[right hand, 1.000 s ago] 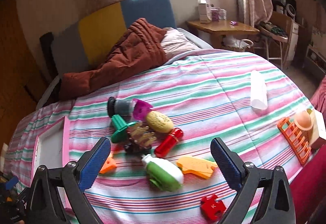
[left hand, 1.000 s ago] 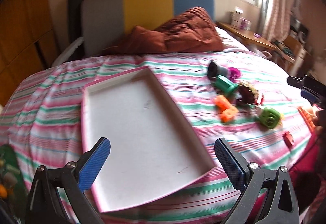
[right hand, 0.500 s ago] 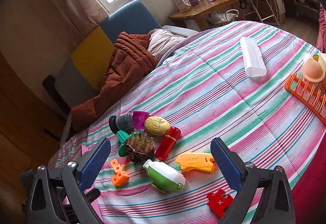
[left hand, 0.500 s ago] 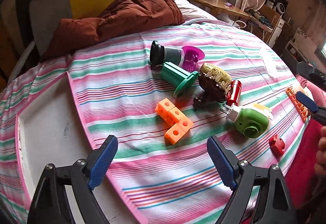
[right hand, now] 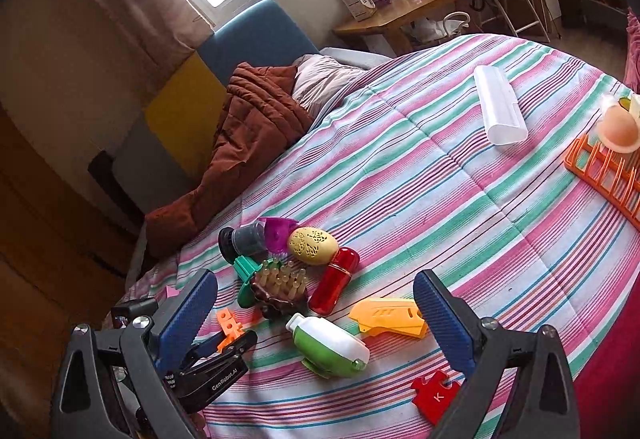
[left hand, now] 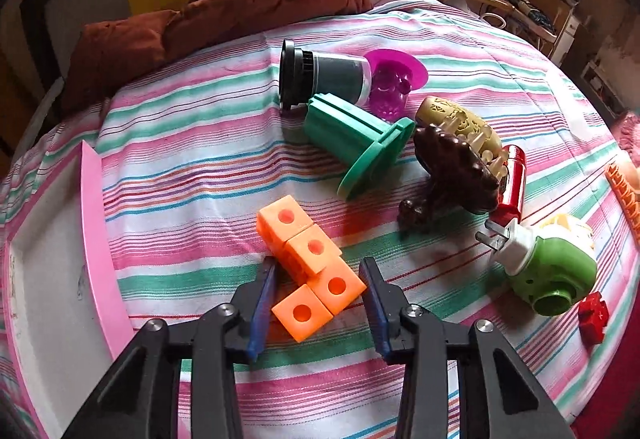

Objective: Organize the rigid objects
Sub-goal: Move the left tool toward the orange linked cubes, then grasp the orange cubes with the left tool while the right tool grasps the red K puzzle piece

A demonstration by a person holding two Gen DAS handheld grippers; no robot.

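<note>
four orange cube blocks (left hand: 310,267) joined zigzag, round hole each.

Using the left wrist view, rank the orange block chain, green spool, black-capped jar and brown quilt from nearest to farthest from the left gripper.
1. Orange block chain, between the left gripper fingers.
2. Green spool, just beyond, slightly right.
3. Black-capped jar, behind the spool.
4. Brown quilt, at the bed's far end.

Bare bedspread (right hand: 420,175) beyond the toy cluster (right hand: 296,271) lies open.
</note>
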